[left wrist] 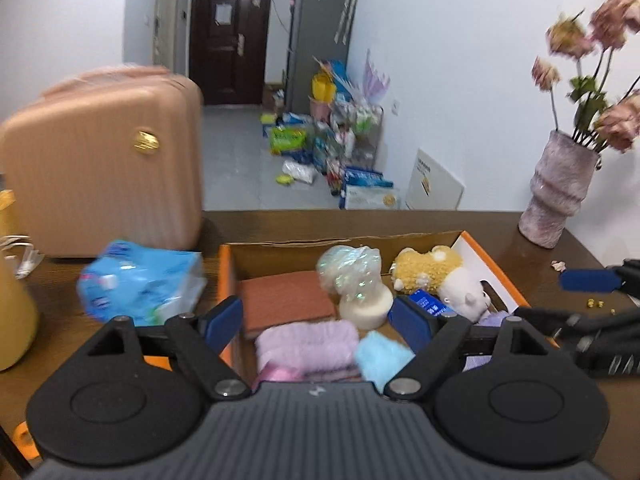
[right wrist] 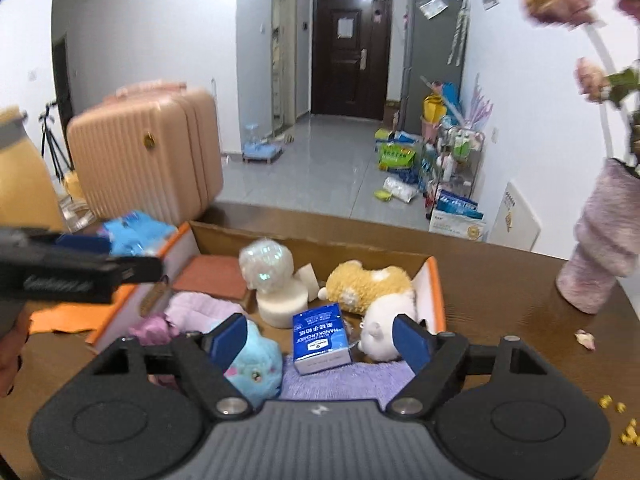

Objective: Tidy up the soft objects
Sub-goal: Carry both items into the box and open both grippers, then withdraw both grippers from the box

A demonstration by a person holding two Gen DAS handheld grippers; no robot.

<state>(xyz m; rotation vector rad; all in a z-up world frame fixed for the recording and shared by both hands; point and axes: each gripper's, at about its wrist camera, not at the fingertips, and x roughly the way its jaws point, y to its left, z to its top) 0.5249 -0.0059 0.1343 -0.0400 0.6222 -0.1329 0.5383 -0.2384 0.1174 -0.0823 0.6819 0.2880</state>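
An orange-rimmed cardboard box (left wrist: 225,264) (right wrist: 436,292) on the wooden table holds soft things: a yellow and white plush (left wrist: 430,270) (right wrist: 368,284), a blue plush (left wrist: 380,354) (right wrist: 256,364), a pink fluffy cloth (left wrist: 308,342) (right wrist: 196,308), a brown pad (left wrist: 286,300) (right wrist: 216,274), a sponge round with a shiny ball (left wrist: 352,276) (right wrist: 268,268), a blue handkerchief pack (right wrist: 320,338) and a purple cloth (right wrist: 344,382). My left gripper (left wrist: 318,318) is open above the box's near side. My right gripper (right wrist: 320,338) is open above the box, empty.
A blue tissue pack (left wrist: 140,284) (right wrist: 132,232) lies left of the box. A pink suitcase (left wrist: 104,156) stands behind. A vase with flowers (left wrist: 558,192) (right wrist: 600,236) stands at the right. A yellow container (left wrist: 12,304) is at far left. Crumbs (right wrist: 624,420) dot the table.
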